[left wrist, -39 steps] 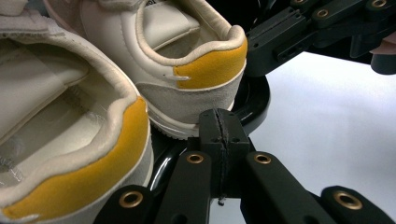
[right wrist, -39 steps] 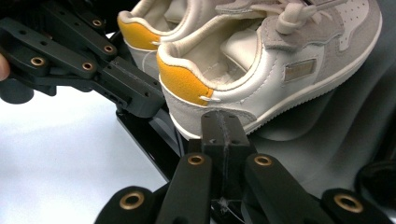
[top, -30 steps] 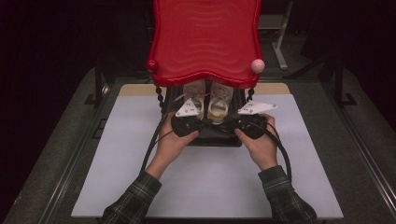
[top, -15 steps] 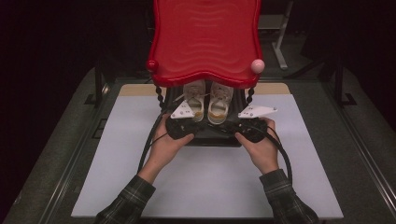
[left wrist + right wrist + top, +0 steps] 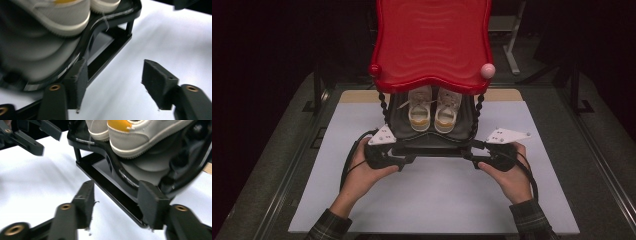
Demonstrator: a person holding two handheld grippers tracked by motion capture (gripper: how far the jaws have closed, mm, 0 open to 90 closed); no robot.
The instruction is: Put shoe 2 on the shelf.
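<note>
**Shoe rack flanked by both grippers at mid-bench**

Here the shoe rack [image 5: 432, 75] stands near the middle of the bench [image 5: 432, 200], toward its far edge: a glossy red wavy top tier on black beaded posts, with a black lower shelf and base. A pair of white sneakers [image 5: 432, 110] with yellow heel tabs sits on that shelf, heels toward the person. The left gripper [image 5: 112, 82] and right gripper [image 5: 116, 202] are at the rack's near corners, jaws apart, clamping nothing.

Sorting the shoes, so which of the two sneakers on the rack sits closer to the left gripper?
The left sneaker, beside the rack's left beaded post.
</note>
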